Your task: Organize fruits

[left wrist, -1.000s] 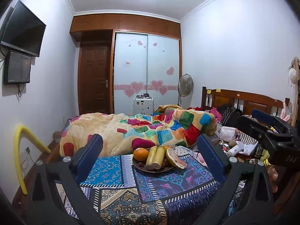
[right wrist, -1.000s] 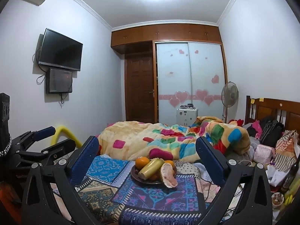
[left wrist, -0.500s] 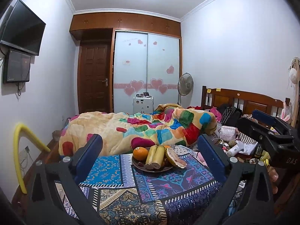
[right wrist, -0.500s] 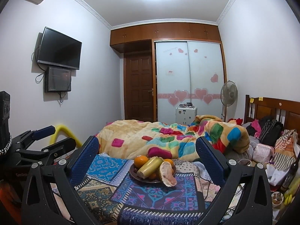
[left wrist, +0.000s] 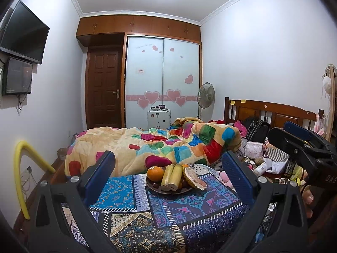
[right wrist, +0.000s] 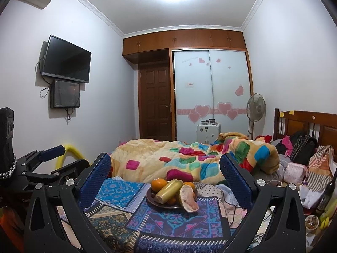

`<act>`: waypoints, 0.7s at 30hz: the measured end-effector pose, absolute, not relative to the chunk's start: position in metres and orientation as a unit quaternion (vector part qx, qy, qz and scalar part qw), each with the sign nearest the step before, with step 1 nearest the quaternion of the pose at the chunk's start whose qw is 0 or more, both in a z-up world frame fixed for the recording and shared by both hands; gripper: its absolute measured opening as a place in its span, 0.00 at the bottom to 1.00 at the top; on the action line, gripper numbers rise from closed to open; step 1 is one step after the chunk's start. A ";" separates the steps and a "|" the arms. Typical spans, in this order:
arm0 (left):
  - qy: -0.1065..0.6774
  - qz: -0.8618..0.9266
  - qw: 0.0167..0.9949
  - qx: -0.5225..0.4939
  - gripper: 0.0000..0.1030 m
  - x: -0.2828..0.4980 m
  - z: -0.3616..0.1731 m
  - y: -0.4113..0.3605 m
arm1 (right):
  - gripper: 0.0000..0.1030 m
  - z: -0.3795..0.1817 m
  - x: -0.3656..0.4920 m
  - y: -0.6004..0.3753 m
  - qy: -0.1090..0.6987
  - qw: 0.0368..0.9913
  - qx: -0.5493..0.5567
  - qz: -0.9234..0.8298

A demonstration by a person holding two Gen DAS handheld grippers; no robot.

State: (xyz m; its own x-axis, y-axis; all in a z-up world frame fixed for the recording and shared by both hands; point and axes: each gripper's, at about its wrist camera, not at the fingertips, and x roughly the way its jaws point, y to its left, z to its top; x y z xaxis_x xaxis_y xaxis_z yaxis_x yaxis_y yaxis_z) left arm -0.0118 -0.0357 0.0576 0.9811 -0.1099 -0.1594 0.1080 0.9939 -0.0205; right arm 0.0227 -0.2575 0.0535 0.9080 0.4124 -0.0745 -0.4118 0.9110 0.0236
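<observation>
A dark plate (left wrist: pixel 157 190) (right wrist: pixel 150 198) of fruit sits on a blue patterned cloth (left wrist: pixel 185 206) (right wrist: pixel 168 217). It holds an orange (left wrist: pixel 155 174) (right wrist: pixel 159 185), two short bananas (left wrist: pixel 171 177) (right wrist: pixel 168 190) and a peeled pomelo piece (left wrist: pixel 192 178) (right wrist: pixel 187 197). My left gripper (left wrist: pixel 168 174) is open and empty, well short of the plate. My right gripper (right wrist: pixel 165 174) is open and empty, also short of it. Each gripper shows at the edge of the other's view, the right (left wrist: pixel 303 147) and the left (right wrist: pixel 52 160).
A rumpled colourful quilt (left wrist: pixel 158 147) (right wrist: pixel 189 158) lies on the bed behind the plate. Bags and clutter (left wrist: pixel 265 158) (right wrist: pixel 305 168) fill the right side by the wooden headboard (left wrist: pixel 269 111). A yellow foam tube (left wrist: pixel 23 179) stands at the left wall.
Both views have dipped and shifted slightly; the plate sits about where it was between the fingers. Nothing was taken hold of.
</observation>
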 end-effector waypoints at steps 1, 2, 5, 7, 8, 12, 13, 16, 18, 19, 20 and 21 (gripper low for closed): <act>0.080 -0.057 0.995 -0.006 1.00 -0.012 0.058 -0.036 | 1.00 0.054 0.022 -0.258 0.039 0.977 0.005 0.211; 0.081 -0.060 0.995 -0.005 1.00 -0.013 0.058 -0.037 | 1.00 0.054 0.022 -0.258 0.039 0.976 0.006 0.212; 0.079 -0.061 0.995 -0.004 1.00 -0.016 0.059 -0.038 | 1.00 0.055 0.021 -0.258 0.039 0.977 0.006 0.212; 0.079 -0.062 0.995 -0.004 1.00 -0.017 0.059 -0.038 | 1.00 0.055 0.022 -0.258 0.039 0.977 0.006 0.211; 0.079 -0.063 0.995 -0.004 1.00 -0.017 0.059 -0.038 | 1.00 0.055 0.022 -0.258 0.040 0.977 0.005 0.211; 0.081 -0.065 0.995 -0.005 1.00 -0.017 0.060 -0.039 | 1.00 0.056 0.022 -0.258 0.041 0.977 0.006 0.210; 0.082 -0.065 0.994 -0.004 1.00 -0.017 0.060 -0.040 | 1.00 0.056 0.022 -0.258 0.041 0.977 0.005 0.210; 0.082 -0.064 0.995 -0.003 1.00 -0.017 0.060 -0.040 | 1.00 0.056 0.022 -0.257 0.042 0.977 0.004 0.208; 0.084 -0.067 0.994 -0.004 1.00 -0.016 0.061 -0.040 | 1.00 0.056 0.022 -0.257 0.042 0.977 0.004 0.208; 0.084 -0.068 0.994 -0.005 1.00 -0.016 0.061 -0.040 | 1.00 0.056 0.022 -0.257 0.042 0.977 0.003 0.208; 0.084 -0.067 0.994 -0.006 1.00 -0.017 0.061 -0.039 | 1.00 0.056 0.023 -0.257 0.043 0.977 0.003 0.208; 0.084 -0.066 0.994 -0.005 1.00 -0.017 0.061 -0.039 | 1.00 0.056 0.023 -0.257 0.044 0.977 0.003 0.208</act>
